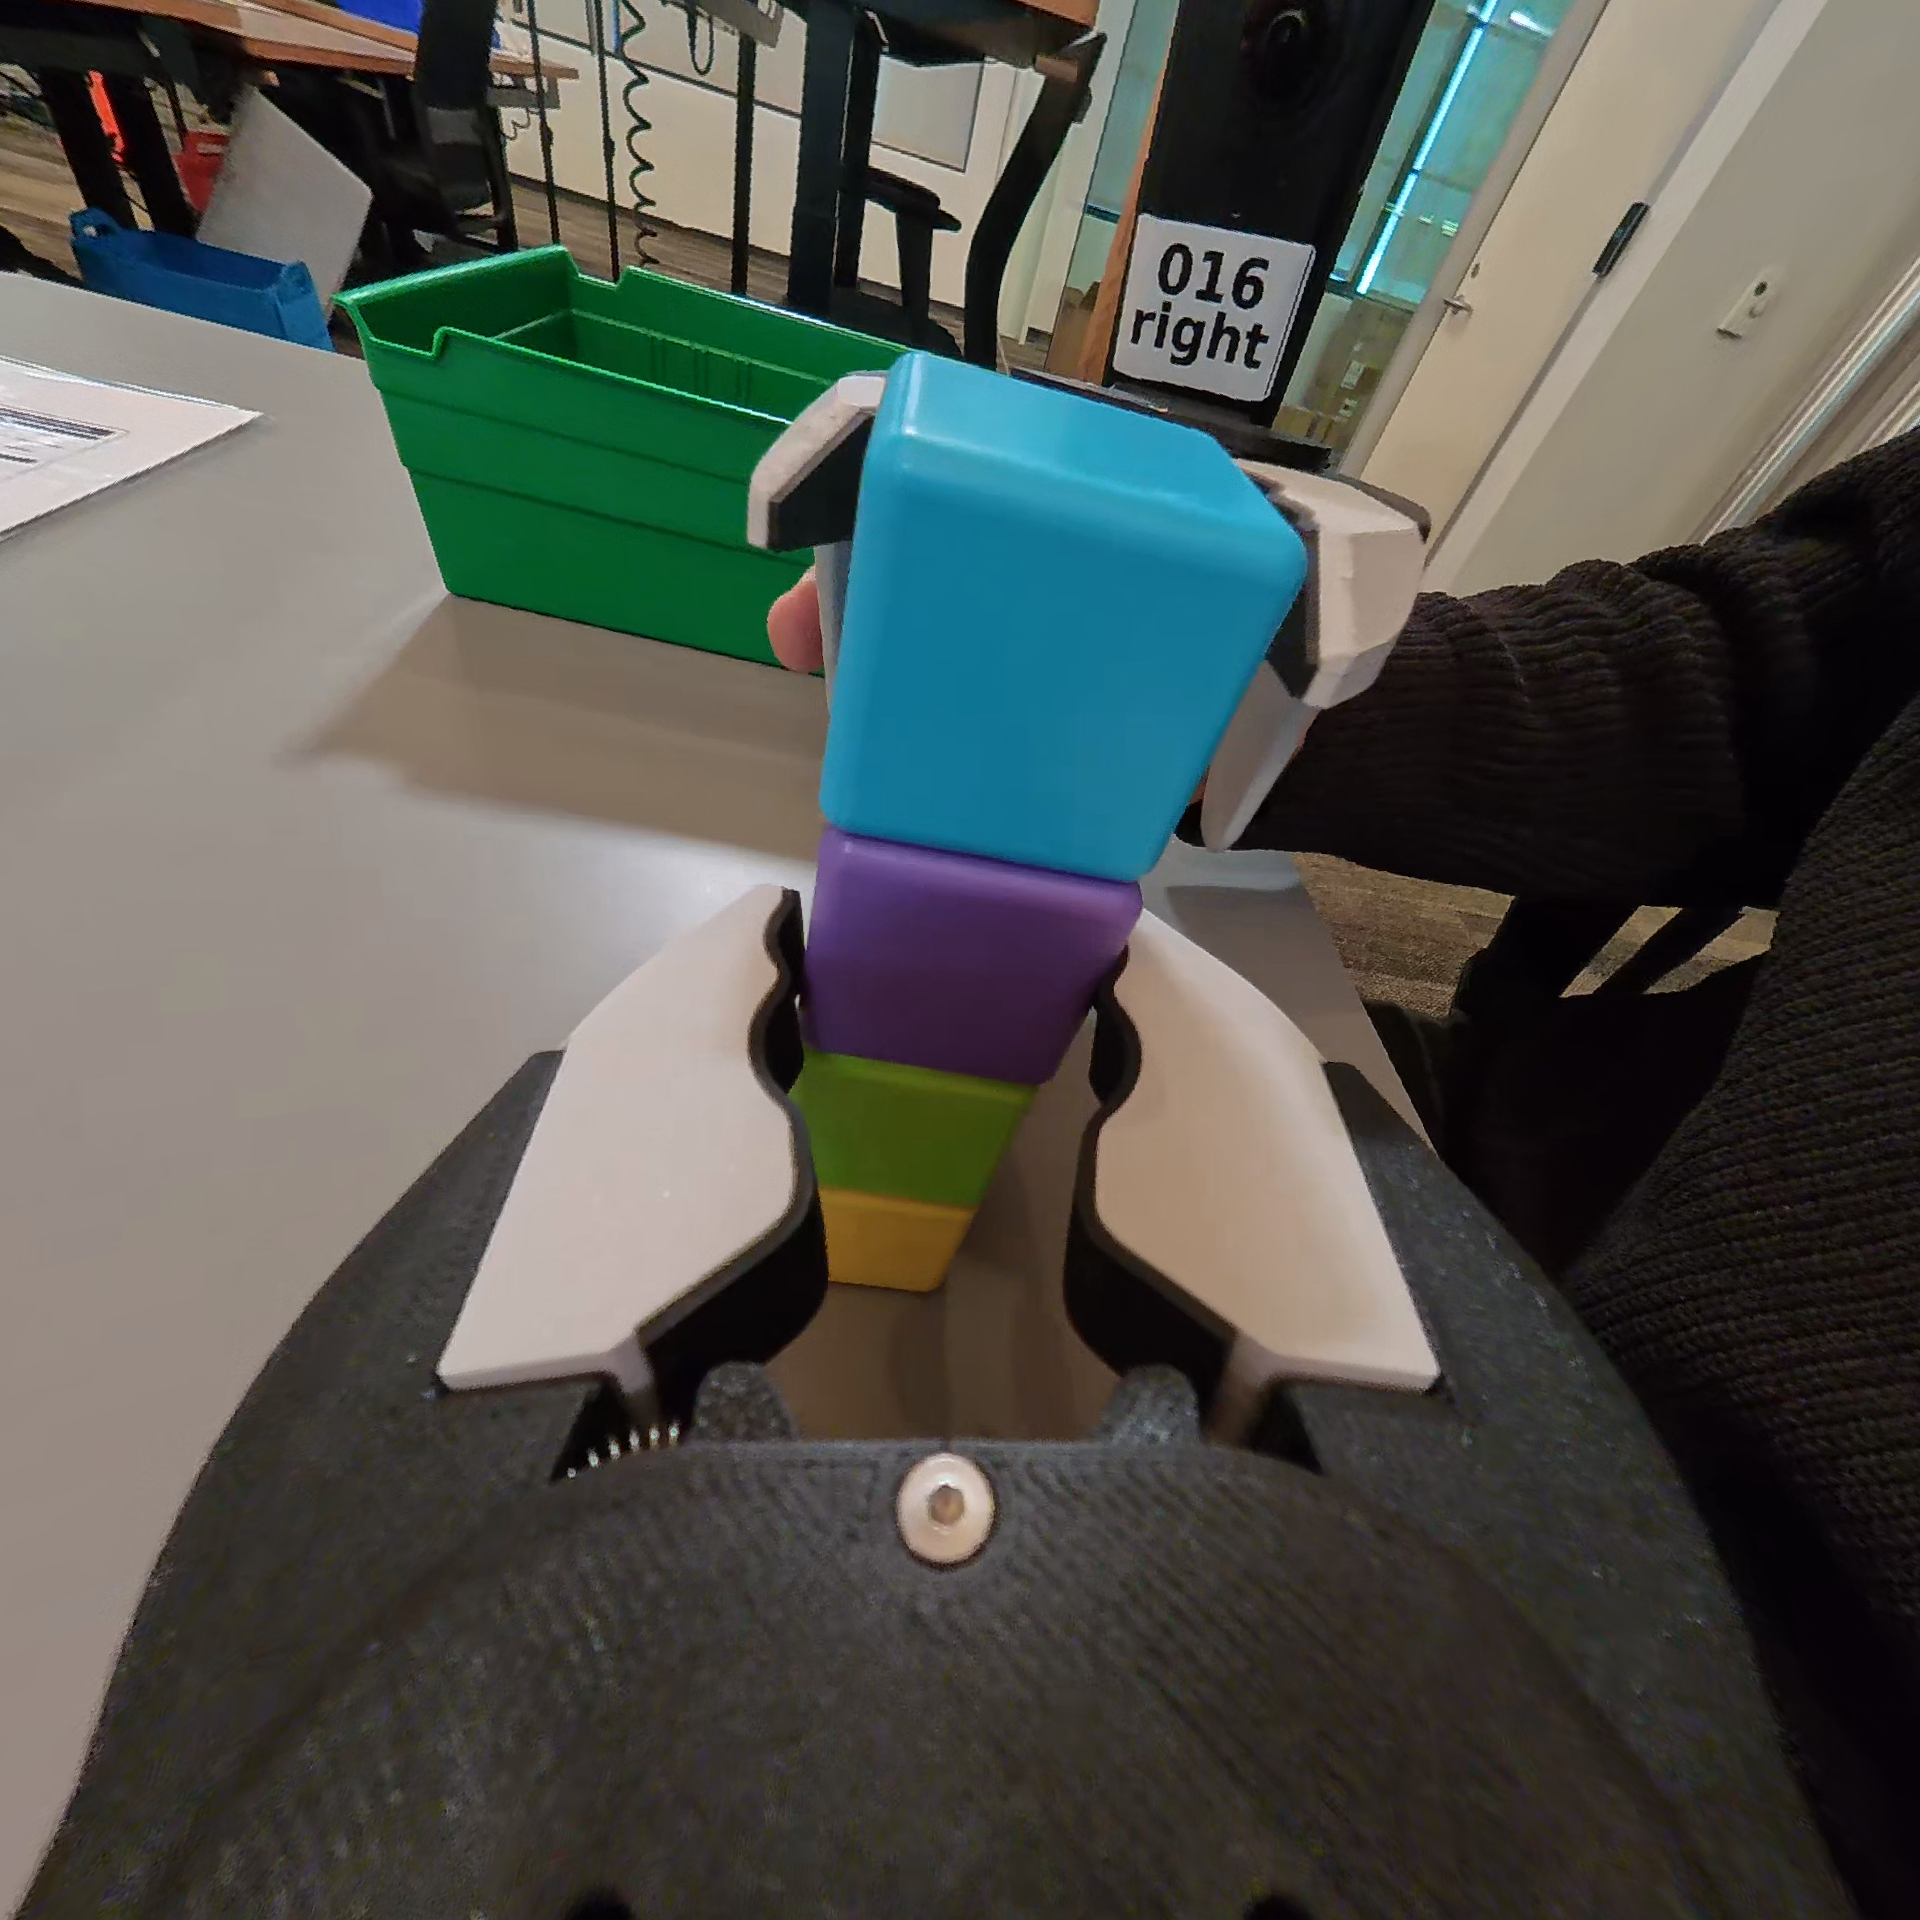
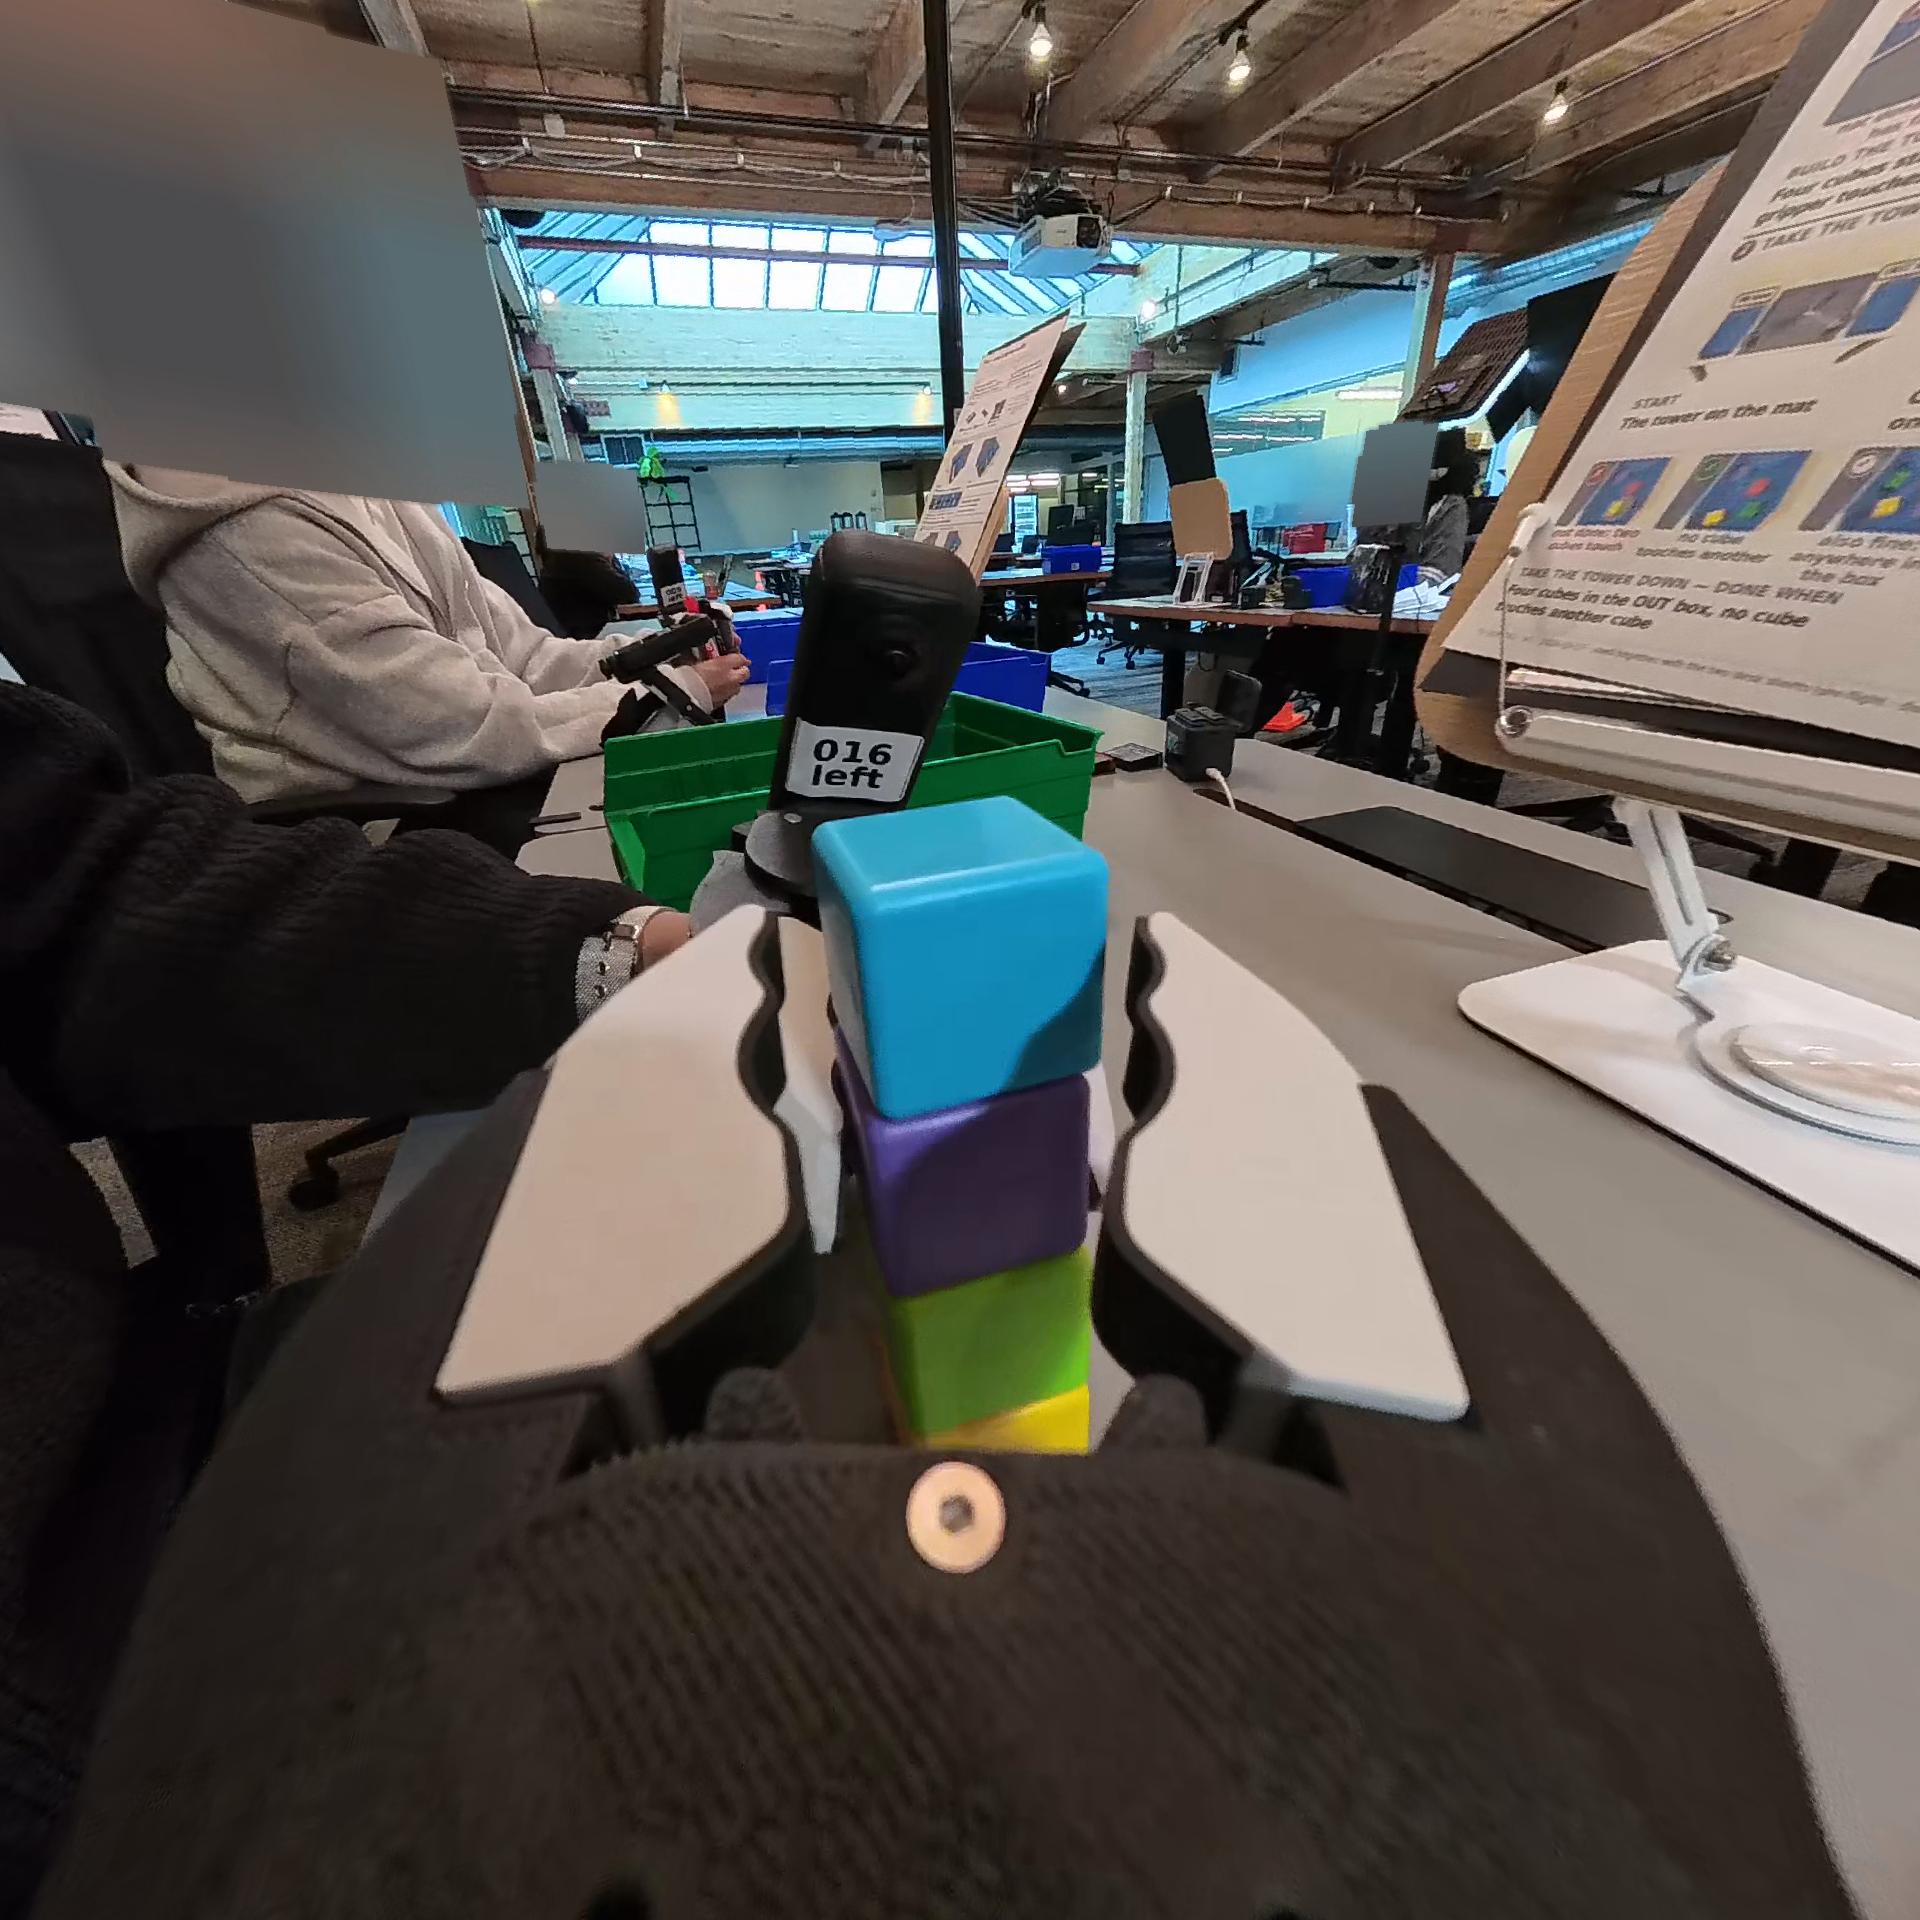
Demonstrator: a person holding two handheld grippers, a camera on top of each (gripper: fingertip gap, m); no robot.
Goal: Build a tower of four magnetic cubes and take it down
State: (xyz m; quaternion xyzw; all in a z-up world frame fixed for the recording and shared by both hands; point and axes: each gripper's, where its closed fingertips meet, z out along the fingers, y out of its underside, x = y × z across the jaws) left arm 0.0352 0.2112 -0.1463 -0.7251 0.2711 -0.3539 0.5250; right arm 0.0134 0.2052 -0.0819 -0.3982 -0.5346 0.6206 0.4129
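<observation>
Blue cube (image 1: 1049, 623) is topping the 4-cube stack, right gripper (image 1: 1081, 540) fingers clamping it, left gripper (image 1: 951, 997) fingers clamping purple cube (image 1: 966, 966).

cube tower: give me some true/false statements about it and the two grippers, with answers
1. The blue cube is on top of the tower. True.
2. The yellow cube sits directly under the purple cube. False: the green cube is under the purple one, and yellow is at the bottom.
3. The left gripper has a finger on each side of the purple cube. True.
4. The right gripper is level with the green cube. False: its fingers flank the blue cube.
5. The tower stands inside the green bin. False: it stands on the grey table, with the bin behind it.
</observation>
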